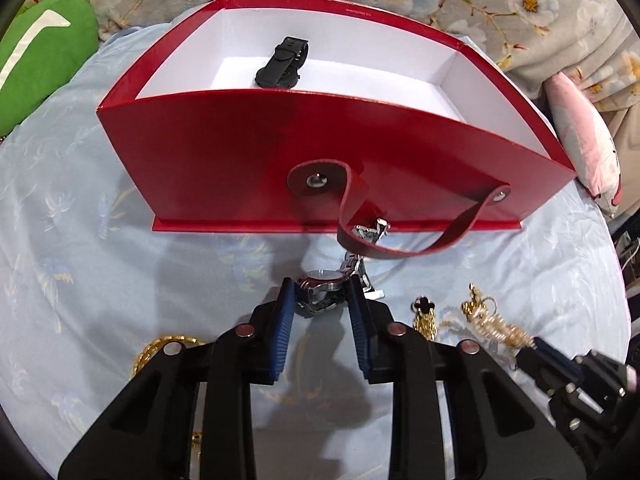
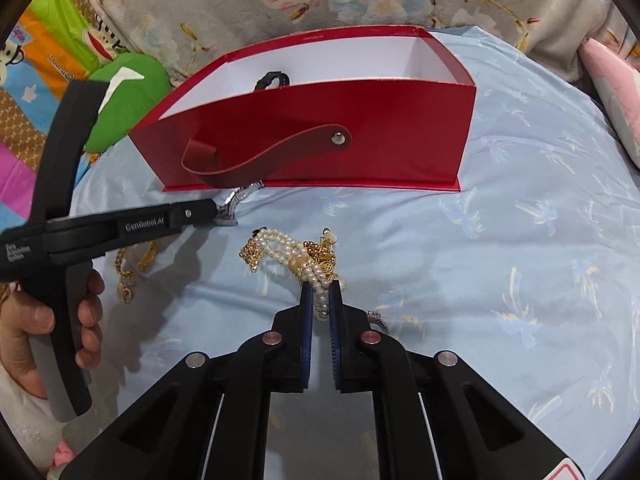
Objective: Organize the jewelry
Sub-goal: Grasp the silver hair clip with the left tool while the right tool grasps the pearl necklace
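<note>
1. Left wrist view: left gripper (image 1: 323,290) is clamped on the steel watch (image 1: 325,285), pads squeezing the case from both sides. Its bracelet (image 1: 366,236) trails fwd under the strap (image 1: 384,240) of the red box (image 1: 280,152). Grabbing the case makes sense imo, it's the only rigid bit.
2. Box sits open-topped w/ its front wall facing the grippers, so stuff has to go up and over the wall to drop in. A black watch (image 1: 282,66) is already inside, leaning on the back wall.
3. Right wrist view: right gripper (image 2: 321,294) is nearly closed, pinching the pearl strand (image 2: 308,264) at the near end. Pearls are tangled w/ gold pieces (image 2: 320,254), so I'd guess some come along if it lifts.
4. Gold chain (image 2: 132,264) lies loose on the blue sheet (image 2: 500,240), left of the pile, and a small ring (image 2: 378,320) sits just beside the right finger.
5. Task looks early: one item boxed, rest on the sheet in front of the box.
</note>
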The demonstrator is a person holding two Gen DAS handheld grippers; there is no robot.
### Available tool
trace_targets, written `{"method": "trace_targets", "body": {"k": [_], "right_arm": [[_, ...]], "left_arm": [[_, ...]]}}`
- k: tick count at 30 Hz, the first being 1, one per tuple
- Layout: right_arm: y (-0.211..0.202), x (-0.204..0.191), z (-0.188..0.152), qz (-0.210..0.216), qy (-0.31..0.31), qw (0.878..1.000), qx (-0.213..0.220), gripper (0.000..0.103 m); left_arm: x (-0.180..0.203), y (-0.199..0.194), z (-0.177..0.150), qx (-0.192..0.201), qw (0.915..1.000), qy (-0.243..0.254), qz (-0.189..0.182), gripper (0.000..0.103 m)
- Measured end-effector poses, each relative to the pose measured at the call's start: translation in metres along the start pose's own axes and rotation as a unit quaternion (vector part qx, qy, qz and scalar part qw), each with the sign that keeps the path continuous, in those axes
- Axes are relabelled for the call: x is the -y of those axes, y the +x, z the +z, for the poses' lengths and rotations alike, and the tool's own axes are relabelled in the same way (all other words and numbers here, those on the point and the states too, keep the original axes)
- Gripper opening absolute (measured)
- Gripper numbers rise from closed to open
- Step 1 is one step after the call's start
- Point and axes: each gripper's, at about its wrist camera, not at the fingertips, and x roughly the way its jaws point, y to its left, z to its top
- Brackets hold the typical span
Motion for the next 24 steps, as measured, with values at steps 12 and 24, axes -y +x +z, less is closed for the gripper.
{"method": "trace_targets", "body": {"k": [12,24], "right_arm": [[-0.025,-0.003,0.006,0.006,0.007,1.0,0.028,0.007],[-0.061,-0.014,0.021,0.013,-0.002,0.997,0.073,0.007]], "left_arm": [[-0.014,-0.051,-0.033,0.015,0.9997,-0.013,-0.012,0.025],[-0.01,-0.119,-0.022,0.076,0.9964,-0.007,-0.037,0.01]]}}
